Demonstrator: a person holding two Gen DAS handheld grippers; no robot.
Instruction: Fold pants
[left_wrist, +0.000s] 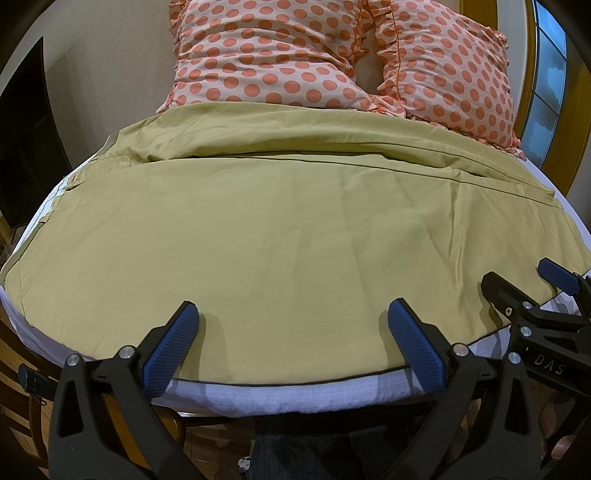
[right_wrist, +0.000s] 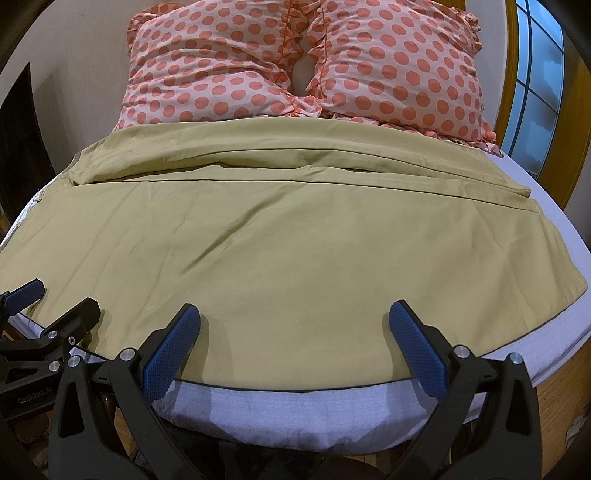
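Olive-tan pants (left_wrist: 280, 229) lie spread flat across the bed, waistband at the left, one leg folded over the other with long seams running across the far part. They also fill the right wrist view (right_wrist: 295, 243). My left gripper (left_wrist: 291, 314) is open and empty, fingers hovering over the pants' near edge. My right gripper (right_wrist: 295, 314) is open and empty over the same near edge, further right. The right gripper shows in the left wrist view (left_wrist: 517, 284); the left gripper shows in the right wrist view (right_wrist: 59, 299).
A white mattress sheet (left_wrist: 295, 397) shows under the pants along the near edge. Two orange polka-dot pillows (right_wrist: 295, 70) lie at the head of the bed. A window (right_wrist: 535, 85) in a wooden frame is at the right. A dark panel (left_wrist: 26, 147) stands at the left.
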